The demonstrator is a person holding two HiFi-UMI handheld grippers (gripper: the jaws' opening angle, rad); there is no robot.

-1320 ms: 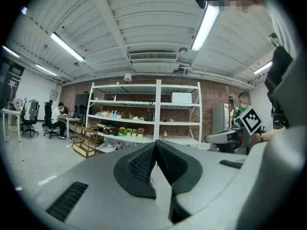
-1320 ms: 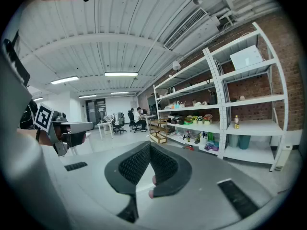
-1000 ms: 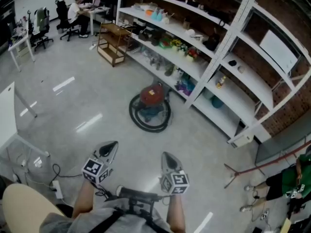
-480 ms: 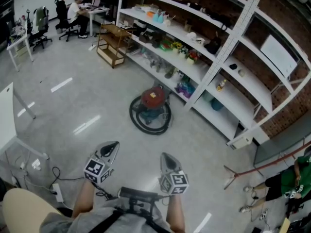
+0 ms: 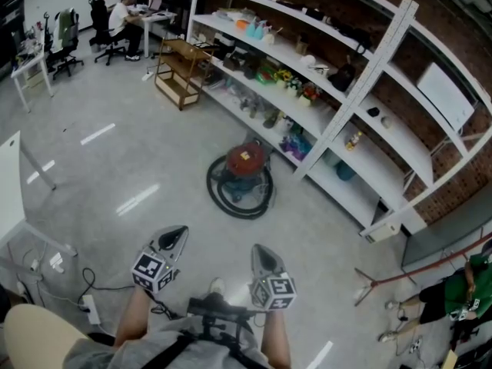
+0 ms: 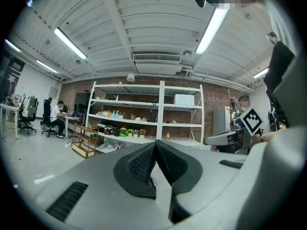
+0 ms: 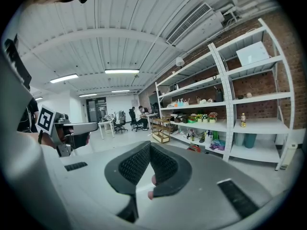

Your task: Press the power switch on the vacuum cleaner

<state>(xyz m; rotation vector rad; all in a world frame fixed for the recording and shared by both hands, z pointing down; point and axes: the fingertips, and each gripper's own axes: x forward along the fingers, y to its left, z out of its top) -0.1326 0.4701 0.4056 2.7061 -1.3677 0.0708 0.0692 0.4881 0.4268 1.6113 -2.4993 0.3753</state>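
Observation:
A red canister vacuum cleaner (image 5: 244, 162) sits on the floor with its dark hose (image 5: 238, 200) coiled around it, just in front of the white shelving. Both grippers are held low, well short of it. My left gripper (image 5: 175, 237) is at the bottom left of the head view, shut with nothing between its jaws. My right gripper (image 5: 262, 255) is beside it, also shut and empty. In the left gripper view the black pads (image 6: 144, 164) meet at their tips. The right gripper view shows the pads (image 7: 136, 162) closed the same way. The vacuum's switch is too small to make out.
Long white shelves (image 5: 323, 102) full of small items run along the right. A wooden cart (image 5: 178, 68) stands further back, and a person (image 5: 124, 18) sits at a desk beyond it. A white table (image 5: 11, 183) and a power strip (image 5: 91, 308) are at my left, a broom (image 5: 415, 266) at my right.
The view has shifted slightly, so the vacuum cleaner and shelves appear a little nearer. Both grippers stay in the same pose, shut.

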